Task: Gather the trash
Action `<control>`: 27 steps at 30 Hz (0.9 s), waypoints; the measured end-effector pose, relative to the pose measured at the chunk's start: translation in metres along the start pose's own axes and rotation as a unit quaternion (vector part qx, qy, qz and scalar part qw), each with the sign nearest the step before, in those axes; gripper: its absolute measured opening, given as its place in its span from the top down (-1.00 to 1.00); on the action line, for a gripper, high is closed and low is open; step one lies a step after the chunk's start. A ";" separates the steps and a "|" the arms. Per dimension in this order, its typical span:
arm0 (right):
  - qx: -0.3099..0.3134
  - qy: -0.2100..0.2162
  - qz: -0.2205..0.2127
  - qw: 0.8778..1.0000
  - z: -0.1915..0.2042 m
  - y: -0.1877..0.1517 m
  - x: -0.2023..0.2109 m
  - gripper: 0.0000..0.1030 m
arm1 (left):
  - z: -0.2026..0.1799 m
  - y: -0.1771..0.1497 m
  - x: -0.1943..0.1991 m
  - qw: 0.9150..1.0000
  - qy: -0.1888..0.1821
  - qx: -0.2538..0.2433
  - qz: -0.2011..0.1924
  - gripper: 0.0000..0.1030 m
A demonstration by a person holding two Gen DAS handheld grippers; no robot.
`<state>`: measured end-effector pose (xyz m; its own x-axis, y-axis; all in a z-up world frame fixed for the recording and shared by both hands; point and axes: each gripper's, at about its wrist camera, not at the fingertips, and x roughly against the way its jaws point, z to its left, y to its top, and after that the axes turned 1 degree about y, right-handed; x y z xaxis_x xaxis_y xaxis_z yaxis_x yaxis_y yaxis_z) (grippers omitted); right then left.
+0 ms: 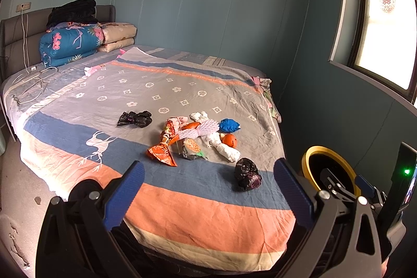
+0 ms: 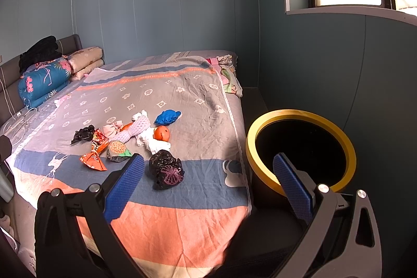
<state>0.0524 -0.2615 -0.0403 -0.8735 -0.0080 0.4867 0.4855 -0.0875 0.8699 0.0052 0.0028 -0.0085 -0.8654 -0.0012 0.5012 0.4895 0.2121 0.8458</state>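
Note:
Trash lies in a heap on the striped bedspread (image 1: 182,202): a crumpled black bag (image 1: 247,174) (image 2: 166,170) nearest me, an orange snack wrapper (image 1: 164,147) (image 2: 95,156), a white wad (image 1: 224,146), an orange fruit (image 1: 230,140) (image 2: 161,133), a blue wad (image 1: 228,125) (image 2: 167,116), white foam netting (image 1: 200,130) and a second black bag (image 1: 135,118) (image 2: 83,134). A black bin with a yellow rim (image 2: 299,151) (image 1: 312,151) stands right of the bed. My left gripper (image 1: 209,189) hovers open over the bed's near end. My right gripper (image 2: 208,184) is open too, empty, between bed and bin.
Folded quilts (image 1: 70,43) and dark clothes (image 1: 71,12) are stacked at the headboard, with a white charging cable (image 1: 34,80) beside them. A blue-grey wall runs behind and right of the bed. A window (image 1: 385,30) sits high on the right. Pale floor (image 1: 15,212) lies to the left.

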 end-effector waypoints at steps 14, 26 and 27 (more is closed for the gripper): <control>-0.001 -0.003 0.005 1.000 -0.001 -0.001 -0.003 -0.85 | 0.002 -0.001 -0.005 1.000 0.000 0.005 0.009 -0.86; -0.017 0.036 0.034 0.999 -0.010 -0.002 -0.031 -0.85 | 0.016 0.001 -0.028 0.999 0.028 0.005 0.043 -0.86; -0.016 0.032 0.037 0.999 -0.011 -0.003 -0.039 -0.85 | 0.022 0.002 -0.035 0.998 0.033 0.010 0.052 -0.86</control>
<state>0.0847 -0.2723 -0.0624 -0.8360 -0.0789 0.5430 0.5487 -0.1164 0.8279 0.0342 0.0252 -0.0283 -0.8008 -0.0427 0.5975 0.5733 0.2342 0.7851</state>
